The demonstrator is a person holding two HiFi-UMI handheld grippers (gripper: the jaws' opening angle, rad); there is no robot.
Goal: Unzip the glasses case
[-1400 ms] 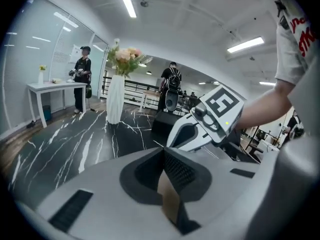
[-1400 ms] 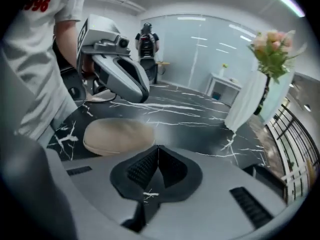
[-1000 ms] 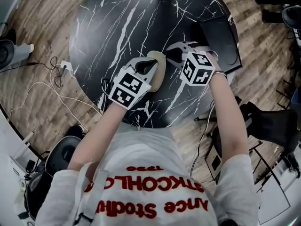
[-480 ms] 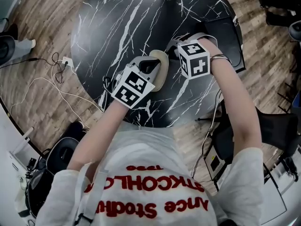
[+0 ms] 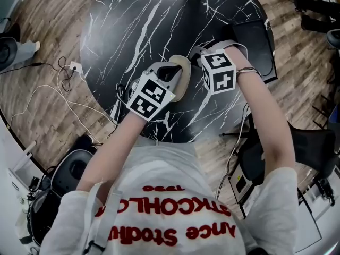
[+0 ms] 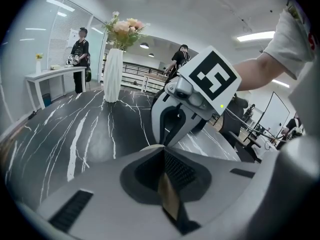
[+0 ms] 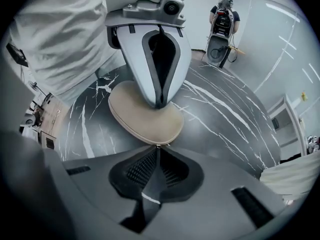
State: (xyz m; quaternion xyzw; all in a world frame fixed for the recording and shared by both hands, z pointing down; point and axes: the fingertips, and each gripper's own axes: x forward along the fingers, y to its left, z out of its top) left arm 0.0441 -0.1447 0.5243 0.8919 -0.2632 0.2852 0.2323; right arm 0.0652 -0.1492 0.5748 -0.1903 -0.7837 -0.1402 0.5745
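A beige oval glasses case [image 5: 181, 74] lies on the black marble table [image 5: 133, 31], between my two grippers. My left gripper [image 5: 173, 70] is shut on the case's near edge; a beige strip [image 6: 167, 196] shows pinched between its jaws. From the opposite side my right gripper [image 5: 193, 53] comes in at the case's other end. In the right gripper view the case [image 7: 145, 116] sits just ahead, and my right gripper [image 7: 158, 148] is shut on the small zipper pull at the case's rim. The left gripper [image 7: 159, 101] clamps the far edge there.
A dark flat object [image 5: 249, 41] lies on the table's right part, close behind my right hand. A white vase with flowers [image 6: 114, 69] stands at the table's far side. Cables [image 5: 58, 89] run over the wooden floor at the left. People stand in the background.
My right gripper has shifted slightly up and to the left, closer to the case's end. The left gripper and the case have hardly moved.
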